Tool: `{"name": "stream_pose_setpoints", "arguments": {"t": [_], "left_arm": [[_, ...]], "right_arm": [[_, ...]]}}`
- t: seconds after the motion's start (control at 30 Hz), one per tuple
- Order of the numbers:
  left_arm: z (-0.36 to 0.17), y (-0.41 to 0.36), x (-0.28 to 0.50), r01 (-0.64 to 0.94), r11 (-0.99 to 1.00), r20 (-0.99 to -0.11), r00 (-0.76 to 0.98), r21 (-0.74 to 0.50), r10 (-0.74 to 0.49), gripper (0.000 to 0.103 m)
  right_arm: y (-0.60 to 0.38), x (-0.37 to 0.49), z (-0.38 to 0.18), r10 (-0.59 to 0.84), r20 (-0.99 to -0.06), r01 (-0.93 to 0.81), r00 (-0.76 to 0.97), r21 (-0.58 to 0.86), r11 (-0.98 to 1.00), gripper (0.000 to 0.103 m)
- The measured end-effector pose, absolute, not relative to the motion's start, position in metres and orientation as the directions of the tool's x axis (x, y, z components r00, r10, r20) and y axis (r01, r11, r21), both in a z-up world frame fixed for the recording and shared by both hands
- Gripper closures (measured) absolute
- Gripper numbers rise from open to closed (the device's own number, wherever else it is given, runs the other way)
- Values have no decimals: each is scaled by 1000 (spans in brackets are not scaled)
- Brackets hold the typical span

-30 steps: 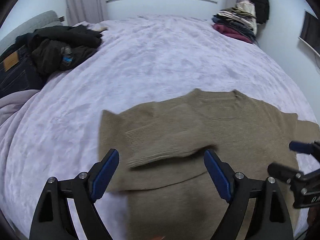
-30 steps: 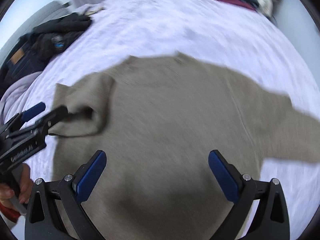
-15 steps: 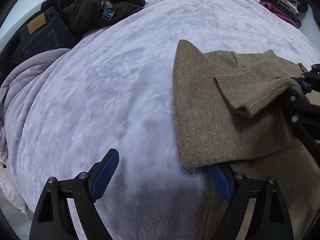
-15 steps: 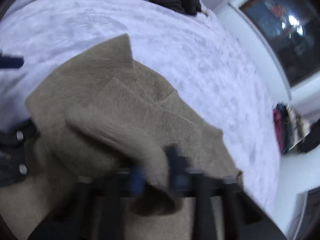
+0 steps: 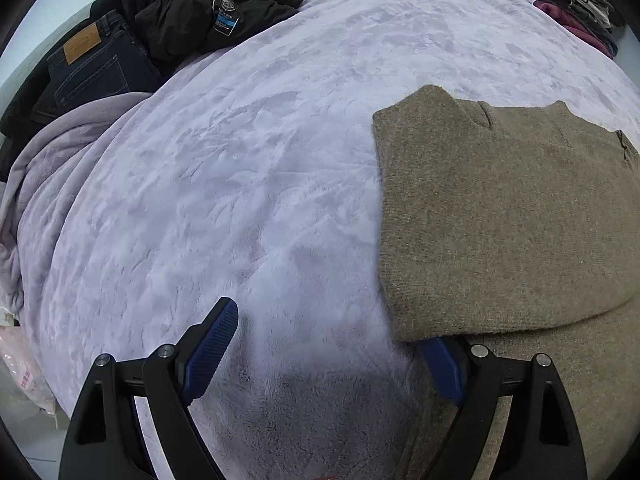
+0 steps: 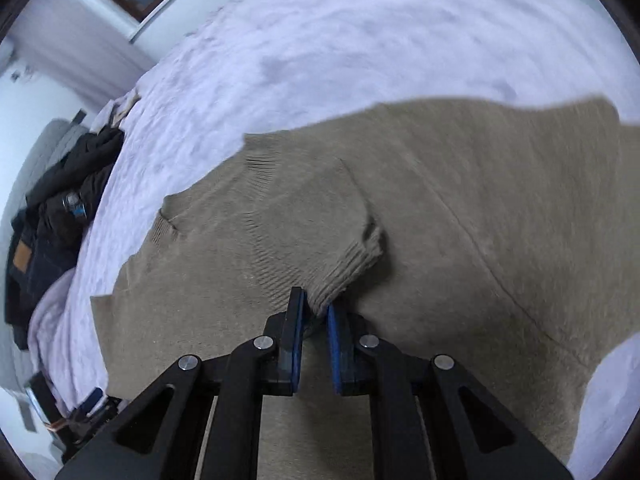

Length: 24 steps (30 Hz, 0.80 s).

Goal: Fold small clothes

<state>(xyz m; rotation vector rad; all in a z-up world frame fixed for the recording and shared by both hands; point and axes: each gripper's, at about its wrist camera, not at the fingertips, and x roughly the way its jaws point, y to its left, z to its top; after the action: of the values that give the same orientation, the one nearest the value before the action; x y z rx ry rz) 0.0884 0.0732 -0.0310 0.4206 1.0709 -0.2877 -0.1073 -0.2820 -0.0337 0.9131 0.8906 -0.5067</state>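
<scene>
Now the right tool (image 6: 316, 312) has just closed its jaws and pinches the ribbed cuff (image 6: 344, 276) of the sweater (image 6: 500, 216), whose sleeve lies across its body on the bed (image 5: 260, 160) — likely a sleeve fold under way. Left tool (image 5: 332, 352): spread, one pad tucked under the folded edge, gripping nothing. Dark clothes (image 5: 192, 12) and a folded stack (image 5: 576, 8) lie well apart — nothing blocks the fold.

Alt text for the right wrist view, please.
The right tool pinches the ribbed cuff of a brown knitted sweater spread on a pale lilac fleece blanket; dark clothes are piled at the left edge.
</scene>
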Motion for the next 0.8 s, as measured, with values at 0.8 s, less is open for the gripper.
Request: {"name": "stream_pose_setpoints", "arguments": {"t": [0.8], "left_arm": [[9, 48, 117, 502, 854, -882, 454, 138, -124, 15]], "right_arm": [[-294, -114, -15, -89, -839, 707, 537, 390, 590, 96]]}}
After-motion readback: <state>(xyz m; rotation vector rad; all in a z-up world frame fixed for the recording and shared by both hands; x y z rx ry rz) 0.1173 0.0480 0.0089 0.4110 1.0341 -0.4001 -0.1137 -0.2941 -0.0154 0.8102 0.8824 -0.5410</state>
